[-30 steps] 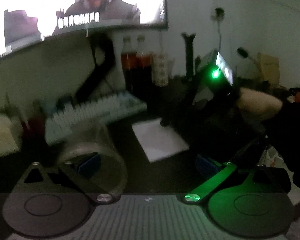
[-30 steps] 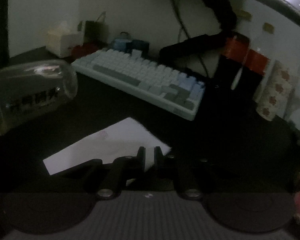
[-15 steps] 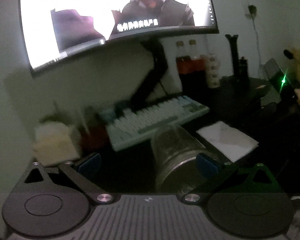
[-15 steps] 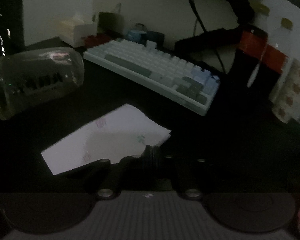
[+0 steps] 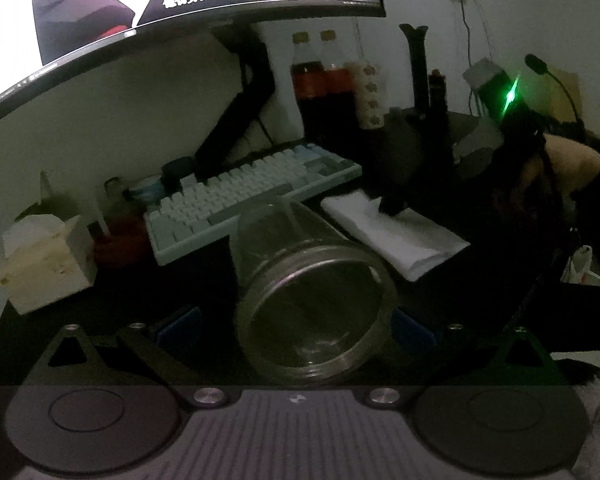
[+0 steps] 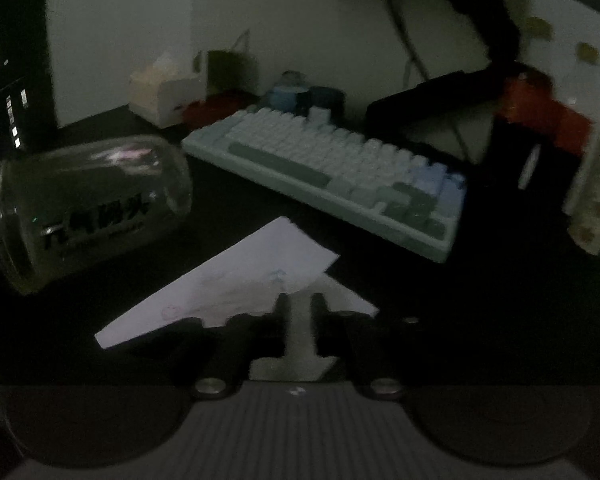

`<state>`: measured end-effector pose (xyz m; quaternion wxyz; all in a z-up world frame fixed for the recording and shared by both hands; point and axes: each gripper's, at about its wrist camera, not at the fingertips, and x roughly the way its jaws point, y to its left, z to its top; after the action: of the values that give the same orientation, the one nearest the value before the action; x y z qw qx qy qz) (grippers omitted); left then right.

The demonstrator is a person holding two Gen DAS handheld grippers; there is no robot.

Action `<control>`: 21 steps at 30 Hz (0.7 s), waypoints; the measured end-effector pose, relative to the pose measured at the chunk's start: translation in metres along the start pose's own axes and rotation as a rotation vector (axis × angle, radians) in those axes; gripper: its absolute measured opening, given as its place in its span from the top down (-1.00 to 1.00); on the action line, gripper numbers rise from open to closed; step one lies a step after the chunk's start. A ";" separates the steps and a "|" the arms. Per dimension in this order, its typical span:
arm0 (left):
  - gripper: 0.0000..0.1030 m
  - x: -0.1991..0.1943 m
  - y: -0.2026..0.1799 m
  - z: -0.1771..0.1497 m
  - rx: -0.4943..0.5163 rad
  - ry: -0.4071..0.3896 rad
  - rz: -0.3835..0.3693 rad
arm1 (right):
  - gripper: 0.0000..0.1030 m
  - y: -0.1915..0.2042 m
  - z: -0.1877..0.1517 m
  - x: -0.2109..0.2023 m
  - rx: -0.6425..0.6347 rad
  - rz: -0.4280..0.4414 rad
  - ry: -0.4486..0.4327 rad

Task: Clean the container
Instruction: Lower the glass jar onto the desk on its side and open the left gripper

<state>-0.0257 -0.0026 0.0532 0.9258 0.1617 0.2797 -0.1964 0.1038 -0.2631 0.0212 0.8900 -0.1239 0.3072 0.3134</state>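
A clear glass jar point(image 5: 312, 280) lies on its side on the dark desk, its mouth facing the left wrist camera. My left gripper point(image 5: 296, 324) is open around the mouth. The right blue pad point(image 5: 410, 326) is close to the rim and the left pad point(image 5: 180, 322) stands clear of it. In the right wrist view the jar point(image 6: 80, 208) shows at the left with dark lettering. My right gripper point(image 6: 301, 308) rests its tips on a folded white paper towel point(image 6: 236, 280). Its jaws are opening, with a narrow gap that shows the towel point(image 5: 400, 236) beneath.
A pale keyboard point(image 5: 252, 196) runs behind the jar and towel. A tissue box point(image 5: 44, 256) stands at the left, two cola bottles point(image 5: 324, 92) at the back, a lit monitor point(image 5: 180, 0) above. A person's hand point(image 5: 572, 164) holds the right gripper.
The left gripper swung across, so the jar went from beside its left finger to centred between both fingers. The right gripper closed fully over the towel, then parted a little.
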 end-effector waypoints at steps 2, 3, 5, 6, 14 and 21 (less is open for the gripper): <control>-0.99 -0.001 -0.001 0.001 -0.001 0.001 0.005 | 0.08 0.000 -0.002 -0.013 0.023 -0.024 -0.025; -0.99 -0.002 -0.002 0.001 -0.004 0.000 0.008 | -0.02 0.000 -0.003 -0.019 0.044 -0.037 -0.039; -0.99 -0.003 -0.003 0.002 -0.012 -0.003 0.012 | -0.25 0.000 -0.006 -0.031 0.114 -0.056 -0.067; -0.99 -0.004 -0.004 0.003 -0.021 -0.008 0.009 | -0.35 0.001 -0.008 -0.038 0.170 -0.057 -0.086; -0.99 -0.005 -0.029 0.007 -0.065 -0.041 0.104 | -1.00 0.058 -0.025 -0.079 0.300 -0.168 -0.210; -0.99 -0.016 -0.041 0.006 -0.171 -0.059 0.174 | -1.00 0.088 -0.033 -0.085 0.393 -0.287 -0.085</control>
<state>-0.0535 -0.0360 0.0592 0.9576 0.0998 0.2531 -0.0952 -0.0197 -0.2497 0.0465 0.9445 0.0225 0.3038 0.1230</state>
